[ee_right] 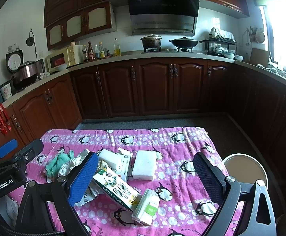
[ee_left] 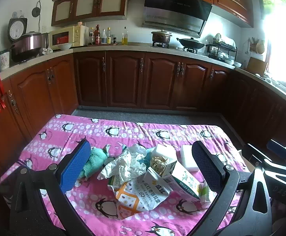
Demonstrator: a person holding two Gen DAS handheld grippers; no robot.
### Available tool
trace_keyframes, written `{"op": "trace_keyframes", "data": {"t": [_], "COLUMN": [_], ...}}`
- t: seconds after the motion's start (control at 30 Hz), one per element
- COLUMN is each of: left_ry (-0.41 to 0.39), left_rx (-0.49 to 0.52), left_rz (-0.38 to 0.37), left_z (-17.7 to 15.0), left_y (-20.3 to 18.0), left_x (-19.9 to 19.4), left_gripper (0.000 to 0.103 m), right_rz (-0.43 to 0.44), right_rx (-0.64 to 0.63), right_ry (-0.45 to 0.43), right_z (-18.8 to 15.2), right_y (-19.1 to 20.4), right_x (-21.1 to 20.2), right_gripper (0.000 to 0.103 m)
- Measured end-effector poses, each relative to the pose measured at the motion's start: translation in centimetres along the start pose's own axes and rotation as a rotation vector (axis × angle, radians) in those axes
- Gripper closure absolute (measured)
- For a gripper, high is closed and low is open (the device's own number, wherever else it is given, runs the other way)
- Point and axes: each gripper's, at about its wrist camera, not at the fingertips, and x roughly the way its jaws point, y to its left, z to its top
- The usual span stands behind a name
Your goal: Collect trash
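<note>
Closest to my left wrist cam is the left gripper (ee_left: 141, 165), spread wide and hovering level over the pink penguin tablecloth (ee_left: 68, 131), holding nothing. Trash pile sits between its fingers: crumpled white paper (ee_left: 123, 163), an orange-and-white snack bag (ee_left: 141, 196) and an open milk carton (ee_left: 174, 177). Teal rag (ee_left: 95, 160) lies at 10 o'clock of the paper. My right gripper (ee_right: 145, 174) is wide too, empty, with a tissue pack (ee_right: 146, 206) and white foam block (ee_right: 144, 165) between its fingers. Round bin (ee_right: 245, 169) sits at 3 o'clock, beside the table.
</note>
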Motion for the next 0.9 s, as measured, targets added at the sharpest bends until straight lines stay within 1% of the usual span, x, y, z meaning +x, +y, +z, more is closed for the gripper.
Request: {"op": "trace_keyframes", "data": {"t": [0.9], "left_ry": [0.02], "left_rx": [0.0], "left_rz": [-0.01], "left_z": [-0.69], "left_y": [0.2], "left_x": [0.4], "left_gripper": [0.001], "right_rz": [0.003], "right_rx": [-0.011], "right_ry": [0.014], "right_z": [-0.16], "right_y": [0.15], "right_x": [0.49], "right_gripper": [0.007]}}
